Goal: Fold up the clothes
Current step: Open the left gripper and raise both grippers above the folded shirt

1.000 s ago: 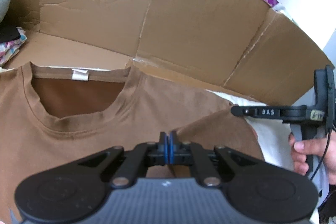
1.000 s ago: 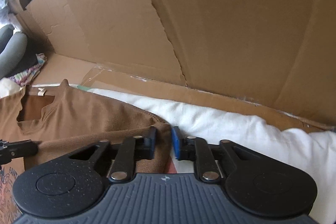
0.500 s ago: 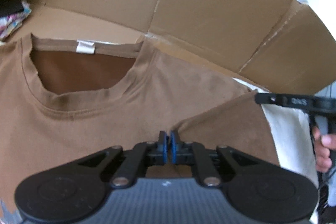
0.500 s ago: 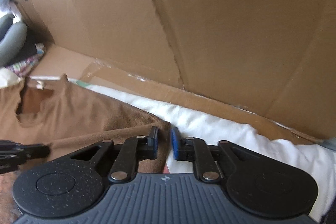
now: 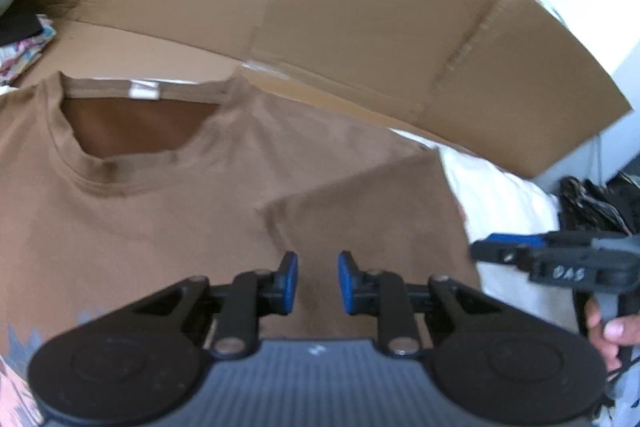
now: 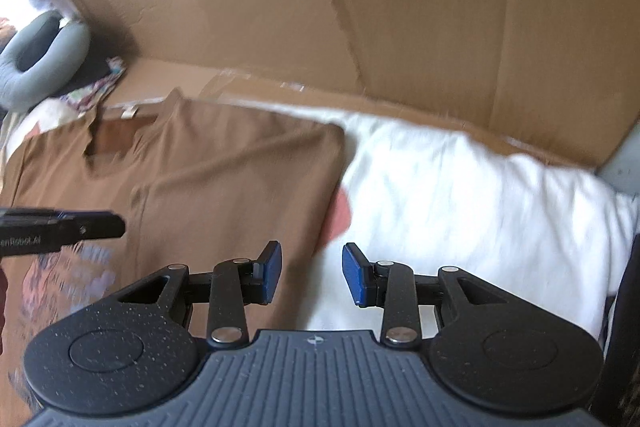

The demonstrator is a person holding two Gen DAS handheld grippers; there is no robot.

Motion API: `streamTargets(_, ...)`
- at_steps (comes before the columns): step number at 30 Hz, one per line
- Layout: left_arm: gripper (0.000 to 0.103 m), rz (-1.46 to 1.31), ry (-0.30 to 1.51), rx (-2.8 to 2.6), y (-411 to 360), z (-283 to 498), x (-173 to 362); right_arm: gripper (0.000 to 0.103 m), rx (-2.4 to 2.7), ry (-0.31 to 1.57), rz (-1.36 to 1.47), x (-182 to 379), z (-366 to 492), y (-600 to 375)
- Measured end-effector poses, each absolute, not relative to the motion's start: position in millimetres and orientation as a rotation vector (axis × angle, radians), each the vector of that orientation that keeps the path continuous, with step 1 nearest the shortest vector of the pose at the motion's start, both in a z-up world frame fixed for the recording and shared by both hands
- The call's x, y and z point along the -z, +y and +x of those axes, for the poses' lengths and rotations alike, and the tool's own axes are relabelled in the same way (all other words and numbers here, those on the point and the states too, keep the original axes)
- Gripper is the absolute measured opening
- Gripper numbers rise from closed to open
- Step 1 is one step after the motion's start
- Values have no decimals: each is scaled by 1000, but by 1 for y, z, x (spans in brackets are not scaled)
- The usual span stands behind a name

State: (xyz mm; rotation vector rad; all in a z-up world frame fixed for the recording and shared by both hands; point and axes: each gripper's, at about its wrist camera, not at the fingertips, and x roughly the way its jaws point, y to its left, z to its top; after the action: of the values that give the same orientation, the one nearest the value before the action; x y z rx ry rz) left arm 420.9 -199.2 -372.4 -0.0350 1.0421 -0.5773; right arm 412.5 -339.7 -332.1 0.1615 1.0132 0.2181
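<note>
A brown T-shirt (image 5: 168, 227) lies flat, collar and white neck label at the far side, its right sleeve folded in over the body (image 5: 360, 219). It also shows in the right wrist view (image 6: 224, 179), with a print on its lower front. My left gripper (image 5: 317, 281) is open and empty above the folded sleeve. My right gripper (image 6: 310, 271) is open and empty over the shirt's right edge, where it meets the white bedding (image 6: 460, 187). Each gripper shows in the other's view, the right one (image 5: 560, 263) and the left one (image 6: 60, 227).
Tall cardboard walls (image 5: 360, 7) stand behind the shirt. A grey ring pillow (image 6: 36, 63) and patterned cloth (image 5: 24, 47) lie at the far left. Dark items (image 5: 600, 199) sit at the right past the bedding.
Both grippers have opened and let go of the folded sleeve. Both have drawn back and up from the shirt, which now lies with the sleeve folded in.
</note>
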Motion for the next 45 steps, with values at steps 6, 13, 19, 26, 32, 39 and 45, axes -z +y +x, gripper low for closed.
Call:
streamTargets(6, 23, 17, 1034, 672, -228, 394, 374, 40, -215, 1051, 116, 340, 382, -333)
streamTargets(13, 23, 65, 1050, 746, -256, 370, 381, 40, -222, 1062, 56, 339, 351, -324)
streamTargets(19, 23, 119, 1052, 812, -271, 351, 382, 40, -187, 1069, 70, 342, 324, -324)
streamTargets(26, 22, 160, 1067, 833, -268, 329, 394, 40, -148, 1063, 125, 347, 309, -335)
streamTargets(32, 24, 226, 1006, 855, -265, 313, 397, 40, -74, 979, 263, 344, 289, -350)
streamTargets(39, 33, 304, 1012, 1024, -263, 322, 372, 41, -50, 955, 257, 336, 267, -360)
streamTargets(45, 39, 373, 1043, 1037, -233, 351, 354, 41, -50, 933, 290, 332, 271, -366)
